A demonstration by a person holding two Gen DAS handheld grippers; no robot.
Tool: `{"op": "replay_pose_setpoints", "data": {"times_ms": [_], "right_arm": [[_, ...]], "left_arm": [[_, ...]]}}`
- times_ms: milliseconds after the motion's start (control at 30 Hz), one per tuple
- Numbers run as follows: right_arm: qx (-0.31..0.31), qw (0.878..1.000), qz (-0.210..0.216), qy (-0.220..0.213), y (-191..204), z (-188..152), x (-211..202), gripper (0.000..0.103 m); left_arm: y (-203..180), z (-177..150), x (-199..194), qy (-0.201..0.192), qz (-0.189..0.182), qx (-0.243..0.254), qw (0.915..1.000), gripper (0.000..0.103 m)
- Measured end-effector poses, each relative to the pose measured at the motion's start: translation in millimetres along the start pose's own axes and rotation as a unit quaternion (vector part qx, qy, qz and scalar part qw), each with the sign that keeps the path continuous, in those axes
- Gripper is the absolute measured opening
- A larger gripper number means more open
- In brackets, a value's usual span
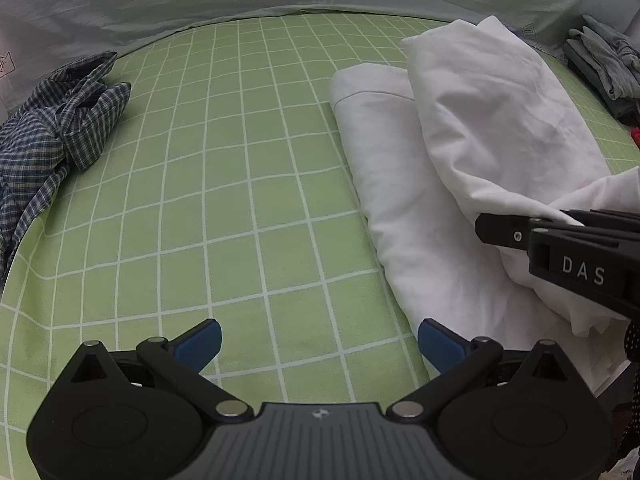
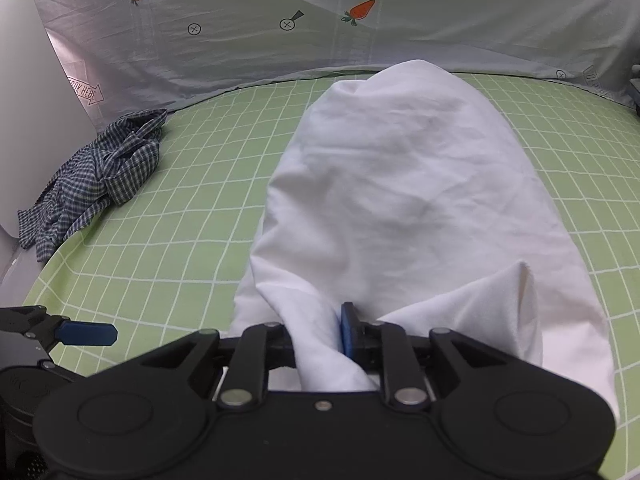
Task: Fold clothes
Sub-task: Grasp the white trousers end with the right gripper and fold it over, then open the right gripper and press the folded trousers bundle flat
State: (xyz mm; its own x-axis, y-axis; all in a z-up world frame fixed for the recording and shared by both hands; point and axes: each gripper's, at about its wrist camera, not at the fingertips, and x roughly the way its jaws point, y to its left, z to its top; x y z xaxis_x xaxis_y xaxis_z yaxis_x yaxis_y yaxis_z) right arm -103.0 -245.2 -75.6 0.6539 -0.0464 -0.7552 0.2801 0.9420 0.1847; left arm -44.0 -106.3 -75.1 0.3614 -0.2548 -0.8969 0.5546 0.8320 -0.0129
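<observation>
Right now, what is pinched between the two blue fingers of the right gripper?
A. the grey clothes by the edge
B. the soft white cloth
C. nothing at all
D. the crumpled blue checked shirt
B: in the right wrist view a fold of the soft white cloth sits between the right gripper's blue pads, while the crumpled blue checked shirt lies apart on the green checked bedsheet.
</observation>
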Motion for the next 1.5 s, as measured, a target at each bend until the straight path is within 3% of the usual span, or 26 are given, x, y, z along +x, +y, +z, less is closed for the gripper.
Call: {"op": "replay_pose_setpoints", "data": {"times_ms": [133, 233, 367, 500, 600, 800, 900, 1500], "right_arm": [[0.002, 1.000, 0.019, -0.012, 11.7, 4.5, -18.1, 0.051], [-0.015, 0.999, 0.013, -0.030, 21.5, 7.8, -35.7, 0.054], [0.021, 0.997, 0.010, -0.070, 15.0, 20.8, -62.9, 0.060], [0.070, 0.990, -0.029, -0.118, -2.8, 37.7, -88.7, 0.076], [0.097, 0.986, -0.069, -0.114, -23.0, 44.8, -86.8, 0.076], [0.128, 0.984, -0.122, -0.038, -49.6, 28.4, -49.3, 0.076], [0.137, 0.983, -0.118, -0.012, -49.4, 14.7, -39.5, 0.076], [0.059, 0.991, -0.120, 0.024, 8.8, -24.4, -38.6, 0.078]], "left_arm": [[0.5, -0.4, -1.4, -0.003, -0.002, 0.007, 1.0000, 0.103], [4.0, -2.5, -1.5, -0.001, -0.004, 0.000, 1.0000, 0.103], [8.9, -6.4, -4.4, -0.002, -0.003, -0.007, 1.0000, 0.103], [13.5, -12.6, -7.6, -0.001, -0.002, -0.010, 0.9999, 0.103], [18.2, -16.9, -9.7, 0.000, -0.001, -0.013, 0.9999, 0.103], [23.5, -19.9, -14.6, -0.003, 0.002, -0.018, 0.9998, 0.103], [24.8, -21.5, -14.3, -0.001, 0.003, -0.017, 0.9998, 0.103], [31.4, -24.0, -12.8, 0.003, -0.009, -0.016, 0.9998, 0.103]]}}
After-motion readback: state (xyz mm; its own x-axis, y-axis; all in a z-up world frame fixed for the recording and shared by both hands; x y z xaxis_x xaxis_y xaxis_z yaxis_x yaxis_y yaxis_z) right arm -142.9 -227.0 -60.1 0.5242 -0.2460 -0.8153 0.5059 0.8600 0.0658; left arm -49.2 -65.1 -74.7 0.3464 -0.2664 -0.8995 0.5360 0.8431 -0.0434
